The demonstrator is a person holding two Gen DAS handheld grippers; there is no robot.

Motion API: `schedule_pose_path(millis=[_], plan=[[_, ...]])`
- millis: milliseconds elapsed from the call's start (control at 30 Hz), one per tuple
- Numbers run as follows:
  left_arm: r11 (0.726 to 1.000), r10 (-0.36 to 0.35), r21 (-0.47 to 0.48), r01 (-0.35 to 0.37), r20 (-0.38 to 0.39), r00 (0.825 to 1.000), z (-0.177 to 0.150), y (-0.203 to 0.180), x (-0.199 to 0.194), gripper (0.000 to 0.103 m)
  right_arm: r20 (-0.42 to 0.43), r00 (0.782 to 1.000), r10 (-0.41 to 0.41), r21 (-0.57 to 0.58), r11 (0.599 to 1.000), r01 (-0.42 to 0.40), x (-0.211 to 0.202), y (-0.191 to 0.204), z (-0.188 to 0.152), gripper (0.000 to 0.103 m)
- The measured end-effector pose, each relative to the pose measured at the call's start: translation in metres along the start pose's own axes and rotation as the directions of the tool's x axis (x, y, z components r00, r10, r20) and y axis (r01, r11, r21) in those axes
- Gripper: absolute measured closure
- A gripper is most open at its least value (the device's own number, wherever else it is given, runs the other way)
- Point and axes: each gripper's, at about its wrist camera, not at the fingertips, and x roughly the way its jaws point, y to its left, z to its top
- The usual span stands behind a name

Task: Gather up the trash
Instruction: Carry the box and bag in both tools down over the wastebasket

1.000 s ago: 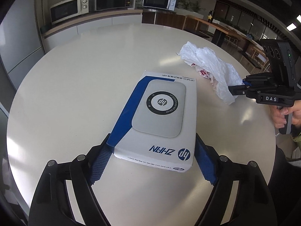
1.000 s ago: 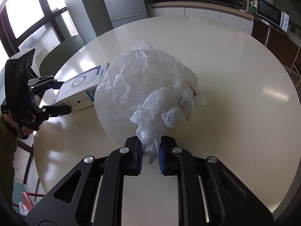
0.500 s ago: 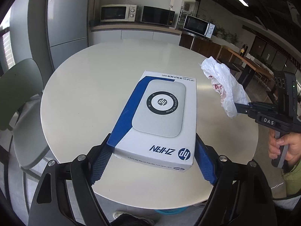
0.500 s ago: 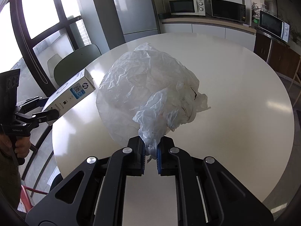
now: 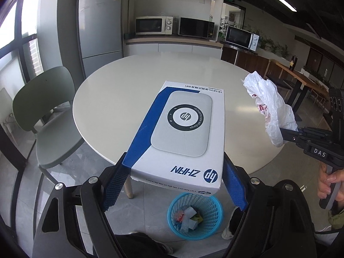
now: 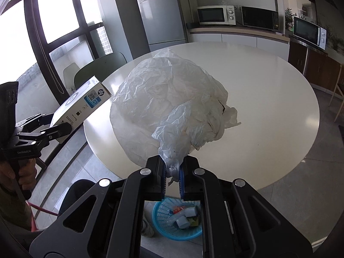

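A white-and-blue HP box (image 5: 182,133) is held in the air over the near edge of the round white table (image 5: 116,99), with my left gripper (image 5: 174,161) shut on its two long sides. In the right wrist view the box (image 6: 83,101) and left gripper (image 6: 56,126) show at the left. My right gripper (image 6: 172,167) is shut on the neck of a crumpled clear plastic bag (image 6: 172,99), which also hangs off the table. The left wrist view shows that bag (image 5: 271,107) and right gripper (image 5: 288,134) at the right. A blue mesh basket (image 5: 172,215) holding scraps stands on the floor below both grippers, and its wall (image 6: 159,225) shows in the right wrist view too.
A green chair (image 5: 43,107) stands left of the table. A fridge (image 5: 101,28) and a counter with microwaves (image 5: 153,25) line the back wall. A person's hand (image 5: 329,178) grips the right handle. A grey tiled floor (image 5: 71,172) surrounds the basket.
Both grippers have drawn back from the table with the box and the bag still held. The table's near edge and the blue basket on the floor have come into view.
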Motion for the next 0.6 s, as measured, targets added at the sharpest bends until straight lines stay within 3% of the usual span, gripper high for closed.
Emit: schedule_pose_path(millis=[600], plan=[[0.998, -0.046, 0.045, 0.052, -0.123, 0.991, -0.078, -0.022, -0.031, 0.023, -0.096, 0.991, 0.098, -0.045, 0.994, -0.102, -0.051, 0.040, -0.096, 0.095]])
